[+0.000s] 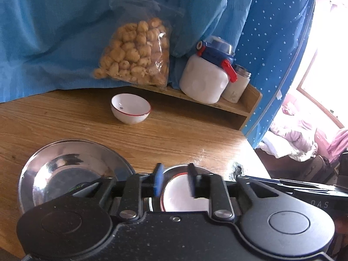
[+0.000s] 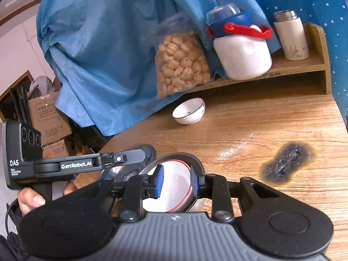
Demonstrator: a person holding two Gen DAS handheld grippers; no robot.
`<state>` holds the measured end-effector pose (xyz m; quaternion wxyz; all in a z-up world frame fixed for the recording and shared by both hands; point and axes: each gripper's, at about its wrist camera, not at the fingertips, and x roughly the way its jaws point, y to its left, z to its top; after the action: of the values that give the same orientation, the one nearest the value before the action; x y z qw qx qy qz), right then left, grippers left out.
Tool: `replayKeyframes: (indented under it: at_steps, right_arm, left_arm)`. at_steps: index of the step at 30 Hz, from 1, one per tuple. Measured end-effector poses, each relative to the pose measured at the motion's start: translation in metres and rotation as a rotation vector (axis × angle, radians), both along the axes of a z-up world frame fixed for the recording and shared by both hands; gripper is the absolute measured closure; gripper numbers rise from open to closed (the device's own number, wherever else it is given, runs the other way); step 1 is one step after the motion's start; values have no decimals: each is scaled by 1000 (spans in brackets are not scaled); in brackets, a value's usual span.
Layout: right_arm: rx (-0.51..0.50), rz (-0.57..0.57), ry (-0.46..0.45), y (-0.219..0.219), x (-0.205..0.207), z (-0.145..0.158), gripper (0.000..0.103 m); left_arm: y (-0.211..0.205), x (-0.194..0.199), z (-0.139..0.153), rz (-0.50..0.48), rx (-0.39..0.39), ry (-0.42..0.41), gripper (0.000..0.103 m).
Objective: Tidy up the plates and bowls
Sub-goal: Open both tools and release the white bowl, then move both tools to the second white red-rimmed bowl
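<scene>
Blue pads line the left gripper (image 1: 174, 180), and its jaws stand a little apart with nothing pressed between them. Just below them sits a white bowl with a red rim (image 1: 184, 195), resting inside a steel plate (image 1: 174, 167). To the left of it lies a second steel plate (image 1: 71, 169), empty and shiny, on the wooden desk (image 1: 174, 139).

The right gripper (image 2: 177, 181) is also slightly open. Its jaws hang over the same white bowl (image 2: 174, 187); the right one is close to the bowl's rim, but I cannot tell if it touches. A hand (image 2: 30, 200) holds the handle of the left gripper, at the left in this view.

Farther back on the desk stands a small white bowl (image 1: 130, 108), well apart from the plates. A black burn mark (image 2: 287, 165) is on the wood to the right. Behind, on a low wooden shelf (image 1: 239, 106), there is a bag of snacks (image 1: 137, 52), a white jar with a blue lid and red clasp (image 1: 206, 80), and a white flask (image 2: 291, 37). Blue cloth (image 1: 54, 32) hangs behind all.
</scene>
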<state>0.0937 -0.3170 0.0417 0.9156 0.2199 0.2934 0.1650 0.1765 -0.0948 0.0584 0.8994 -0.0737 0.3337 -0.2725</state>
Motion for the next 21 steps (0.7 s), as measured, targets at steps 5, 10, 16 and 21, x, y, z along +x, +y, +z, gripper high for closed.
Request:
replayKeyframes:
  at_steps: [5,10,16,21]
  right_arm:
    - [-7,-31,-42,0,-12,9,48]
    - [-1,-52,-76,-6,-15,15,6]
    - [-1,-138,-79,-19,-3,20,0]
    - [11,-198,-45,-29,14,13,0]
  left_arm:
    - [10,-12,11,90,-11,-44,12]
    - [14,-13,22,137,-3,-106,1]
    - [16,-7,30,173,66,-149,1]
    - [20,14,32,195,131,-126,1]
